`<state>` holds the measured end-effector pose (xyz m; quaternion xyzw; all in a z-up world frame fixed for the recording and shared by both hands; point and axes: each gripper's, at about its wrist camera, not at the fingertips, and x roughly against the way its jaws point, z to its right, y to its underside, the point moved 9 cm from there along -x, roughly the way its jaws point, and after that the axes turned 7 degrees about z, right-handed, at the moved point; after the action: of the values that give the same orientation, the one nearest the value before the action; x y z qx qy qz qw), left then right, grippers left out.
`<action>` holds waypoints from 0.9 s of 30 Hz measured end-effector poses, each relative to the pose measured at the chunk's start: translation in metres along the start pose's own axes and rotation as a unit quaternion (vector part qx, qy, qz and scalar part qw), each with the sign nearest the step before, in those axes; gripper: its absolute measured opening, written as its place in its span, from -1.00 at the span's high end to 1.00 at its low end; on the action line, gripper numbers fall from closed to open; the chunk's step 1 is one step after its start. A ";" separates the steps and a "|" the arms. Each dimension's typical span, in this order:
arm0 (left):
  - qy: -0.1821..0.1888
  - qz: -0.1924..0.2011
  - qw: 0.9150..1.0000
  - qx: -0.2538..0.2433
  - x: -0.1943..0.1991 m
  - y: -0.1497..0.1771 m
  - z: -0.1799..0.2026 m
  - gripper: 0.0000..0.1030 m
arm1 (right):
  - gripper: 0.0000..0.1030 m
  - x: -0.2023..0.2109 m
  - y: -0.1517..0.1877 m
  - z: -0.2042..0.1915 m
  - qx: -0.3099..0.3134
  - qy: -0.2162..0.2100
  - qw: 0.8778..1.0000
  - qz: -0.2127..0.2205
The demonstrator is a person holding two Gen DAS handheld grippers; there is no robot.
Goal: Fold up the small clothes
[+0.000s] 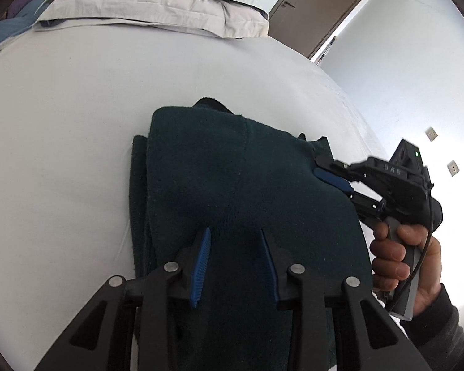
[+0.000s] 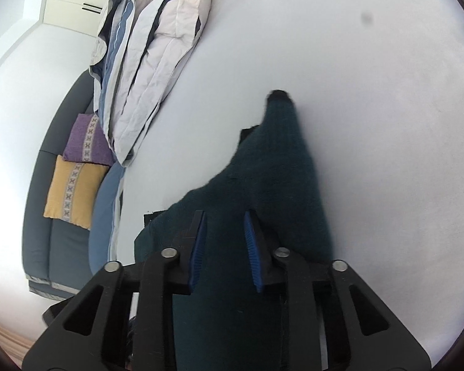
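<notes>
We see a bed (image 1: 77, 130) under a pale sheet, its near edge cut off by both views, and on it lies the task's thing, a dark green garment (image 1: 232, 185), folded into layers; its lower part is hidden behind the left gripper's black frame, and how many layers it has we cannot tell. In the right wrist view the garment (image 2: 278, 170) is blurred and narrows to a dark tip, its near end covered by the gripper's body. A folded duvet (image 1: 145, 3) sits at the far end of the bed, well apart from the garment. Beside the bed stands a grey sofa (image 2: 40, 216), partly cut off, with a yellow cushion (image 2: 74, 191) and a purple cushion (image 2: 86, 139) touching each other. A brown door (image 1: 318, 9) shows beyond the bed. The right gripper (image 1: 331, 177), held by a hand (image 1: 402, 256) in a dark sleeve, reaches the garment's right edge; its blue fingers (image 1: 332, 179) look nearly clenched there, but whether they pinch cloth we cannot tell. The left gripper (image 1: 235, 266) hovers over the garment's near part with fingers (image 1: 201, 266) released, nothing pressed between them.
</notes>
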<state>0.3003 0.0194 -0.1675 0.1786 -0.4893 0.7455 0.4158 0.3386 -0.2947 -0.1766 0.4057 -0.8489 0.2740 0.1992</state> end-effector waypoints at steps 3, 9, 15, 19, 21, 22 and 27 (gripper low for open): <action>-0.009 -0.003 1.000 -0.019 -0.001 0.001 0.001 0.32 | 0.83 0.000 -0.004 0.013 -0.017 -0.014 1.000 0.001; -0.011 0.002 1.000 -0.026 -0.002 0.005 -0.002 0.32 | 0.45 0.020 -0.004 -0.019 0.037 -0.008 0.999 0.025; -0.019 0.006 0.999 -0.042 -0.003 0.009 -0.001 0.32 | 0.17 0.005 -0.005 -0.008 0.039 0.019 0.999 0.011; -0.021 0.007 0.999 -0.047 -0.006 0.010 0.001 0.32 | 0.43 0.028 -0.009 0.008 0.014 0.026 0.999 0.045; -0.022 0.009 0.999 -0.048 -0.005 0.011 0.001 0.32 | 0.37 0.045 -0.005 0.003 0.012 0.013 0.999 0.051; -0.023 0.010 0.999 -0.048 -0.006 0.011 0.001 0.32 | 0.37 0.052 -0.001 -0.005 0.009 -0.013 0.999 0.049; -0.026 0.010 0.998 -0.049 -0.003 0.015 0.002 0.32 | 0.17 0.079 0.055 -0.049 0.058 -0.100 0.993 -0.005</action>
<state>0.2899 0.0134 -0.1771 0.1724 -0.5372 0.7201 0.4040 0.2538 -0.2807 -0.1114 0.4465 -0.8451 0.2797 0.0906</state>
